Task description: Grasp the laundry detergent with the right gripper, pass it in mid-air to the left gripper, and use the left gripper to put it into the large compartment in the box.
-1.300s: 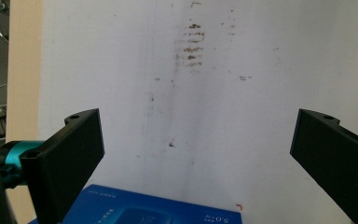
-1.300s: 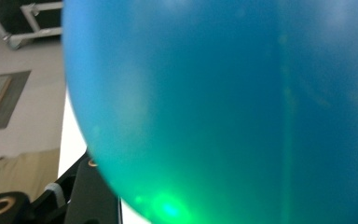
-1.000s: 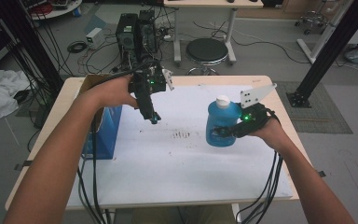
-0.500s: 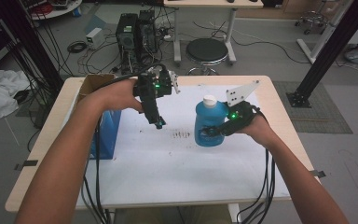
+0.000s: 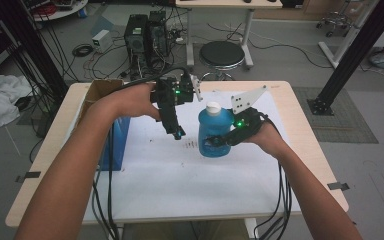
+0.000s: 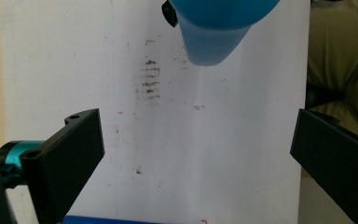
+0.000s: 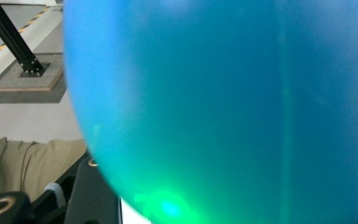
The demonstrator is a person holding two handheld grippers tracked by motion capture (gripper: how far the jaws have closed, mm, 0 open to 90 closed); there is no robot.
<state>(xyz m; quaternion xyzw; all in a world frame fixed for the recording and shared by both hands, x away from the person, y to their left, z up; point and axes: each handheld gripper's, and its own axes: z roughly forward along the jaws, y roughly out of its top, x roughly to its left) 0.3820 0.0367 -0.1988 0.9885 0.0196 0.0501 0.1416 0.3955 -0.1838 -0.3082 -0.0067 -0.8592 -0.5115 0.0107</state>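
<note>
Meanwhile, both hands work a blue bottle over the paper-covered table.

Furthest left sits a blue box (image 5: 117, 142) with a cardboard box (image 5: 97, 92) behind it, both well to the left of the left gripper (image 5: 176, 134), likely parked there to keep the middle free. That gripper points down over the white paper sheet (image 5: 180, 185), its jaws spread wide with nothing between them (the smudged marks (image 6: 150, 77) on the sheet lie just ahead of it), probably readied for the white cap (image 5: 213, 106). Just to its right stands the blue bottle (image 5: 215, 131), upright, near the middle of the sheet. The right gripper (image 5: 214, 142) pinches the bottle low on its body from the right, seemingly to steady it; the grip holds the bottle upright while the other hand works.
</note>
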